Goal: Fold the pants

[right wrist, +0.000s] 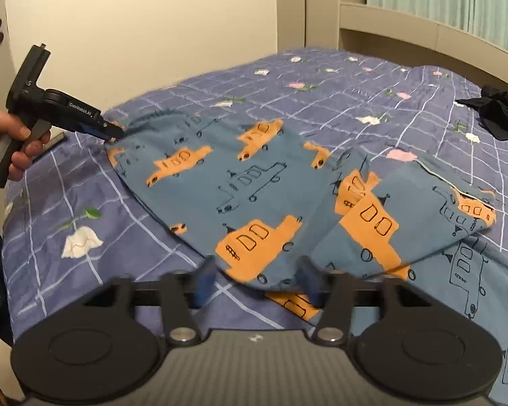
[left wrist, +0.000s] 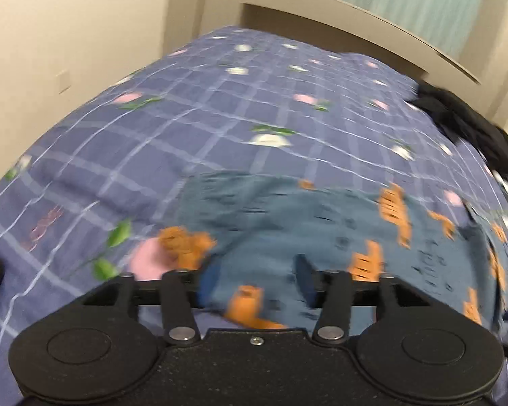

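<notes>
Blue pants [right wrist: 240,182] printed with orange vehicles lie folded over on the bed, one layer lapping the other at the right. My right gripper [right wrist: 257,279] is open at the pants' near edge, and the cloth lies loose between its blue-padded fingers. My left gripper [left wrist: 257,282] is open as well, low over the blurred pants [left wrist: 288,223], with fabric under the gap. The right wrist view shows the left gripper [right wrist: 113,133] in a hand [right wrist: 13,142], its tips at the pants' far left corner.
The bed cover [right wrist: 84,182] is purple-blue with a white grid and flowers. A black garment [right wrist: 501,115] lies bunched at the far right near the curved headboard [right wrist: 406,30]. A cream wall [right wrist: 135,34] runs along the bed's left side.
</notes>
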`<state>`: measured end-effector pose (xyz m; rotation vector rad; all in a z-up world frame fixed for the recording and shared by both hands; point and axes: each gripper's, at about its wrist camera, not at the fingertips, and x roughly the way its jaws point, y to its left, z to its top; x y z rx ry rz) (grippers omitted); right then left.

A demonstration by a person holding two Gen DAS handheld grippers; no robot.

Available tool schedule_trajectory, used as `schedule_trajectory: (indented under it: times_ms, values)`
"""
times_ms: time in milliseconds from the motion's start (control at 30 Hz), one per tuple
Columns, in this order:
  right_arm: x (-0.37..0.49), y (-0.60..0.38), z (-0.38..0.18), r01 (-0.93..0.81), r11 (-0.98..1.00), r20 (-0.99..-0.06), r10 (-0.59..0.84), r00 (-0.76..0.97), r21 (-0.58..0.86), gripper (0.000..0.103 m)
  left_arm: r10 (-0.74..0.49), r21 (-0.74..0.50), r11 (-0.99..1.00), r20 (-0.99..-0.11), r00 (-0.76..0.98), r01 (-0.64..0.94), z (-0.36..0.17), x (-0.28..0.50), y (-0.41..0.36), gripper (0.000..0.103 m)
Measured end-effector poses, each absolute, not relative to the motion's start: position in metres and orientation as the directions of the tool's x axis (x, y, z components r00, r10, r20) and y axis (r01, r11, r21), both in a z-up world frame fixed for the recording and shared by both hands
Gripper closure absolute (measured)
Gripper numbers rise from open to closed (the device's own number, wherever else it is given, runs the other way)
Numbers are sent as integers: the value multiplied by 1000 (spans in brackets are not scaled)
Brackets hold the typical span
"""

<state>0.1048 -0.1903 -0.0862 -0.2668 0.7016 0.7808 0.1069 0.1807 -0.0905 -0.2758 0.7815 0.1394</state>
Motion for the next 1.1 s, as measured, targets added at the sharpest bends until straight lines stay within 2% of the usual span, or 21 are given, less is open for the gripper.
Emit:
schedule_trajectory:
  times_ms: [67, 133, 200, 333, 500, 667, 800, 933, 1100]
  values:
    - [105, -190, -86, -719, 694, -672, 544, 502, 25, 38, -28, -160, 976, -764, 645, -147, -101, 119, 153, 29]
    - [104, -195, -85, -711, 702, -672, 544, 503, 36, 38, -15, -82, 992, -826, 563, -93, -120, 126, 126, 34]
    - [102, -204, -84, -698, 715, -668, 541, 511, 44, 36, 52, 17, 998, -804, 592, -65, -117, 120, 103, 34]
    - [93, -237, -75, -669, 743, -641, 531, 555, 37, 27, -133, -153, 988, -747, 651, 27, -98, 112, 75, 30]
    - [114, -281, -59, -592, 804, -619, 490, 614, 49, 27, -216, -179, 976, -708, 673, 124, -85, 127, 27, 29]
    - [168, -312, -54, -488, 859, -601, 473, 644, 153, 27, -269, -183, 963, -701, 660, 199, -87, 143, -21, 28]
    - [212, -322, -56, -444, 878, -599, 456, 658, 181, 32, -298, -195, 954, -699, 650, 228, -93, 160, -38, 28]
    - [265, -319, -51, -486, 865, -604, 456, 654, 126, 32, -375, -261, 927, -680, 631, 269, -96, 172, -52, 28]
    - [318, -303, -35, -632, 765, -644, 546, 536, 122, 32, -448, -325, 894, -659, 603, 309, -103, 182, -69, 28]
